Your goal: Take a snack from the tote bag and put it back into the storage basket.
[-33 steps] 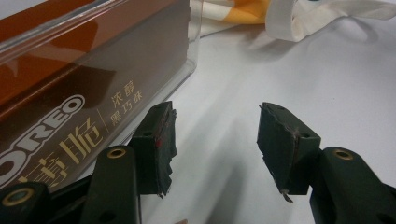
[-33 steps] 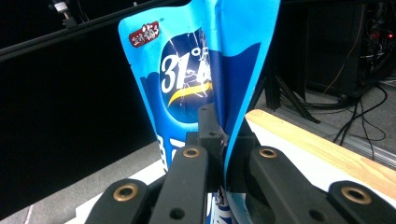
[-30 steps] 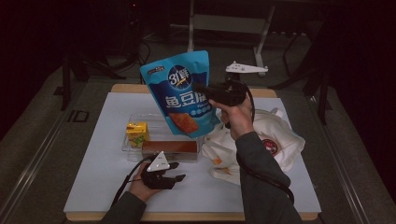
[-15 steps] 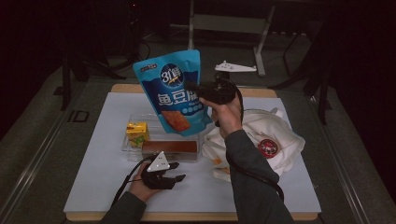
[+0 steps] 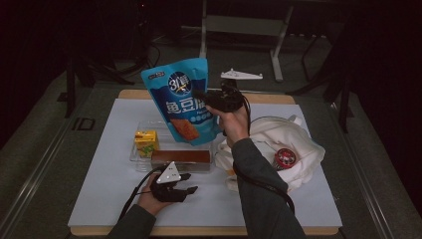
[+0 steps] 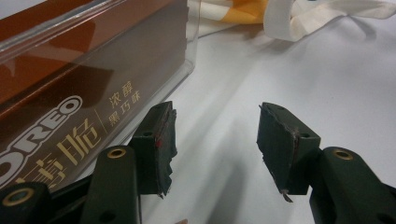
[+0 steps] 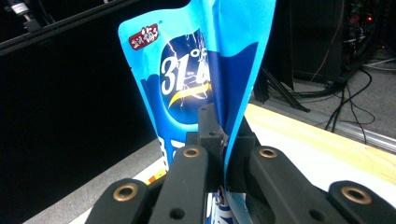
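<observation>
One blue pouch point(image 5: 181, 102), two boxes point(image 5: 180, 158), one bag point(image 5: 286, 144)

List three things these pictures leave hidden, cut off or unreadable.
- Blue snack pouch: right gripper view, bottom hidden behind the right gripper.
- Oreo box: left gripper view, lettering cut off by the left edge.
- Yellow carton: high view, print too small.

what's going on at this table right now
A person works at a table with a gripper in each hand. The right gripper is clamped on the edge of a blue snack bag, holding it in the air above a clear tray of snacks. The left gripper rests open on the table beside a brown Oreo box. A white tote bag lies to the right.
</observation>
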